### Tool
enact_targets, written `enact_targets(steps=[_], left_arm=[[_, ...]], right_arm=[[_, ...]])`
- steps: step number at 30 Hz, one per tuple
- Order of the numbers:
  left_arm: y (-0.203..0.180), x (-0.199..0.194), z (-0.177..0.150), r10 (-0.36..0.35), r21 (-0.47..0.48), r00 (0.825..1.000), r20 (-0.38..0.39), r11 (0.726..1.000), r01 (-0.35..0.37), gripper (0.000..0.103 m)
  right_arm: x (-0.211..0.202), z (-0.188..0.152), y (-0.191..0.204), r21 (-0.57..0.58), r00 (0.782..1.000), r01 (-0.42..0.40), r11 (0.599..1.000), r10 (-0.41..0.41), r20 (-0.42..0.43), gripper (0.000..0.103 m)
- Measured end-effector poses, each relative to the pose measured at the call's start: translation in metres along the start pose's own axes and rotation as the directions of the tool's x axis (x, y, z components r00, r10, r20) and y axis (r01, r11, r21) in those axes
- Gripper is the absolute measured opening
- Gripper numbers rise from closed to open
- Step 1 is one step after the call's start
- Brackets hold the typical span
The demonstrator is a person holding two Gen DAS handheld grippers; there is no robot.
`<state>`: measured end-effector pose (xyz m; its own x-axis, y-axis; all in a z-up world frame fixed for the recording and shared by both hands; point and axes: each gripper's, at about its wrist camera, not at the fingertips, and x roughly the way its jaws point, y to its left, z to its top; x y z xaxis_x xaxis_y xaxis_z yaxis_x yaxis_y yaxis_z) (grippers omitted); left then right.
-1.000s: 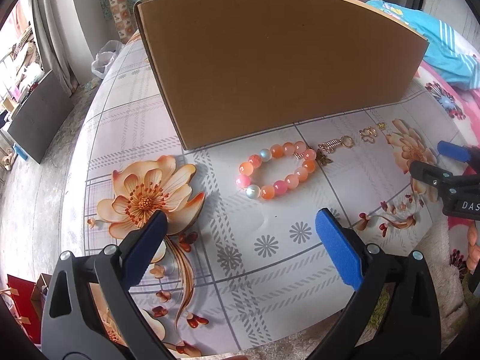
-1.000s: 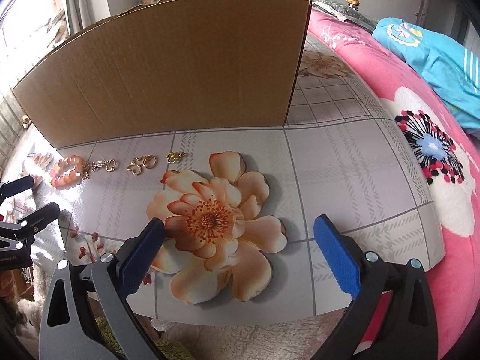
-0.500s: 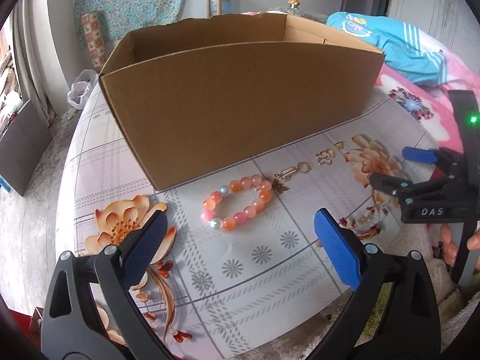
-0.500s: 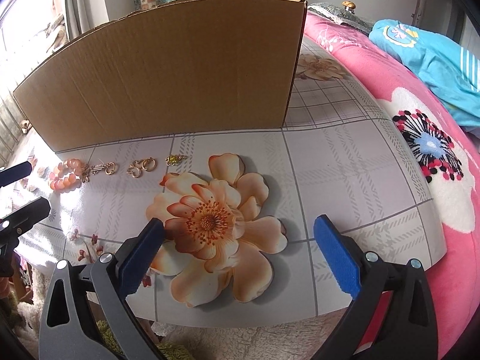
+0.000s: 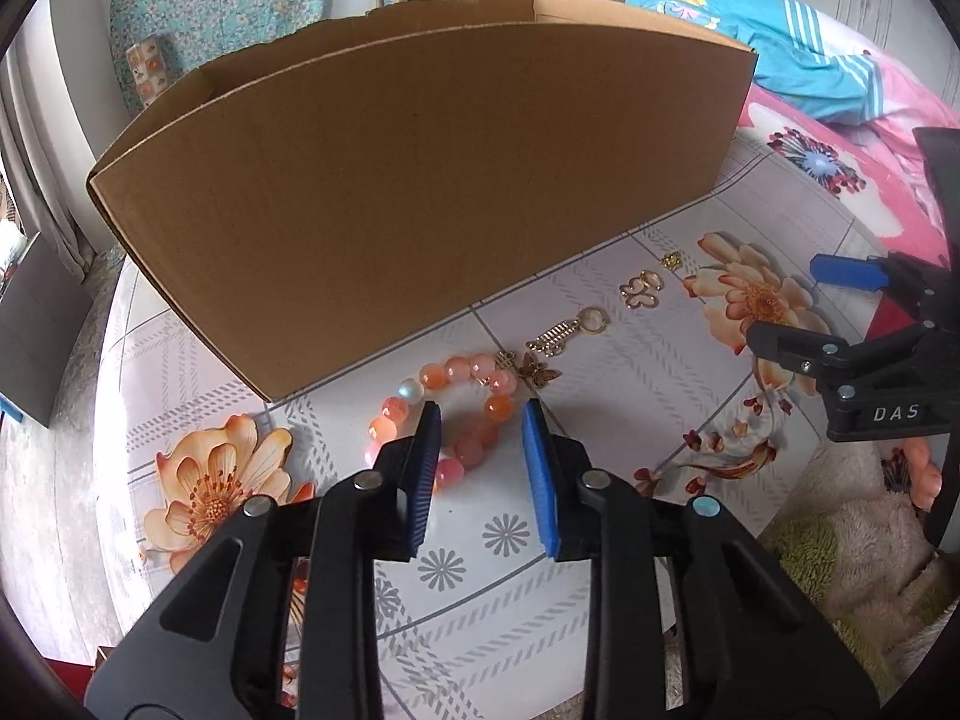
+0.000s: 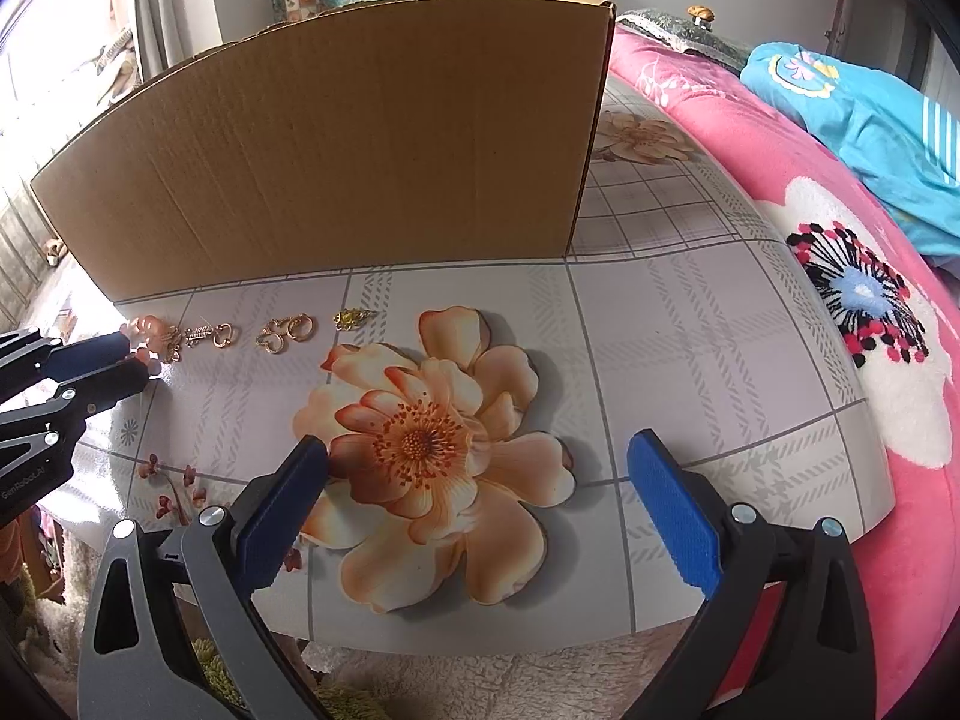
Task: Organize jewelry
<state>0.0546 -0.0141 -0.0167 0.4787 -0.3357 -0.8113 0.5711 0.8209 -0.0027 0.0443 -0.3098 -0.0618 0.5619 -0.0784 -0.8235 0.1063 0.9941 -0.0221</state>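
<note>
A pink and orange bead bracelet (image 5: pixel 456 402) lies on the table in front of a cardboard box (image 5: pixel 420 192). My left gripper (image 5: pixel 480 420) hangs over the bracelet's near side, its blue pads (image 5: pixel 427 468) half closed with near beads between them; no grip shows. A gold charm with a ring (image 5: pixel 570 333), gold earrings (image 5: pixel 641 289) and a small gold piece (image 5: pixel 672 261) lie to the right. My right gripper (image 6: pixel 477 480) is open and empty over the printed flower (image 6: pixel 432 450). In the right wrist view the left gripper (image 6: pixel 129 360) reaches the bracelet (image 6: pixel 150 330).
The table (image 6: pixel 690 360) has a floral tiled cloth. A pink blanket (image 6: pixel 840 300) and blue clothing (image 6: pixel 870 132) lie to the right. A fluffy rug (image 5: pixel 840 540) is below the table's near edge.
My left gripper has moved forward and down over the bracelet, and its jaws have narrowed from wide open to half closed. The right gripper has barely moved.
</note>
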Motion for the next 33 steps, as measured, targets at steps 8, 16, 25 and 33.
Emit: enact_targets(steps=[8, 16, 25, 33], left_arm=[[0.015, -0.006, -0.007, 0.014, -0.035, 1.0, -0.003, 0.999, -0.014, 0.009], [0.035, -0.016, -0.02, 0.066, -0.087, 0.998, -0.023, 0.994, -0.067, 0.009], [0.049, -0.039, -0.027, 0.055, -0.136, 0.998, 0.032, 0.989, -0.05, 0.019], [0.035, -0.047, -0.012, -0.037, -0.148, 0.989, 0.143, 0.987, 0.058, 0.028]], right_arm=[[0.0, 0.0, -0.001, 0.001, 1.0, 0.0, 1.0, 0.0, -0.002, 0.097], [0.0, 0.0, 0.0, 0.003, 1.0, 0.001, 1.0, -0.001, -0.003, 0.097], [0.0, 0.0, -0.001, 0.003, 1.0, 0.003, 1.0, -0.003, -0.005, 0.097], [0.001, 0.0, -0.001, 0.006, 1.0, 0.004, 1.0, -0.004, -0.007, 0.097]])
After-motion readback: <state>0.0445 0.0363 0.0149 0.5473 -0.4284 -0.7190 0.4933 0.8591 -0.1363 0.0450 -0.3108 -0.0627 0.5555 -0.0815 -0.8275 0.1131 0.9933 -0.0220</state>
